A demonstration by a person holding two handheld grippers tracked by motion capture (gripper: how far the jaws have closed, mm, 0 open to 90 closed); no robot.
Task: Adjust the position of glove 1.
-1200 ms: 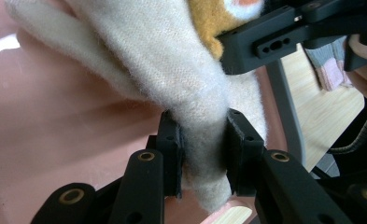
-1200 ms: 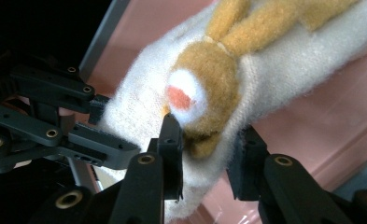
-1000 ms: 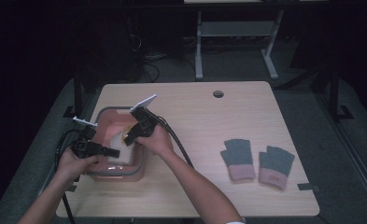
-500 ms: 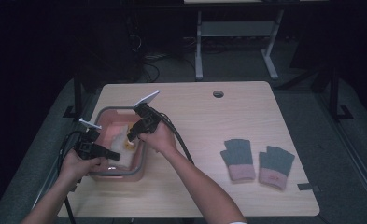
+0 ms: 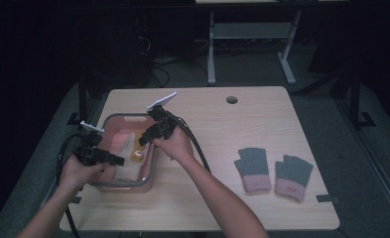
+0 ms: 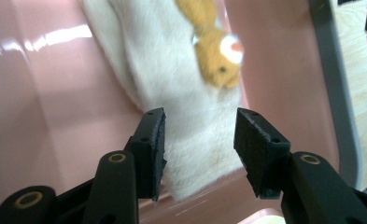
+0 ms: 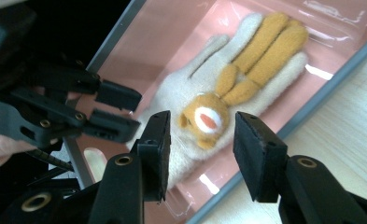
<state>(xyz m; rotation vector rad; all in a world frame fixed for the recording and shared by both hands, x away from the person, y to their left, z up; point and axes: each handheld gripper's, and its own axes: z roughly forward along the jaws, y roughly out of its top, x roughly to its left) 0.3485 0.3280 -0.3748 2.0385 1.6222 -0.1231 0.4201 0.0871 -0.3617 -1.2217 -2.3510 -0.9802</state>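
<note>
Pink bin: a grey-rimmed bin [image 5: 150, 171] sits at the table's [image 5: 262, 198] left side in the high view, long axis running away from the person.
Glove, high view: the cream glove [image 5: 125, 153] lies flat inside the bin, its long axis along the bin's length.
Left gripper, high view: the left gripper [image 5: 114, 159] hangs over the bin's near left part, pointing right across it.
Right gripper, high view: the right gripper [image 5: 142, 140] reaches in over the bin's right rim, pointing left and down.
Grey gloves: a pair of grey gloves [image 5: 274, 171] with pink cuffs lies well apart on the table's right side.
Left gripper view: the jaws stand apart, empty, above the glove's [image 6: 190, 140] cuff end; the bear [image 6: 216, 51] sits farther up, near the rim.
Right gripper view: the jaws stand apart, holding nothing, straddling the bear's [image 7: 204, 119] face from above.
Glove direction, right gripper view: the fingers point up and right toward the far bin wall; the cuff points down and left.
Other gripper, right gripper view: the left gripper [image 7: 125, 112] shows at left, jaws parted, just beside the cuff.
</note>
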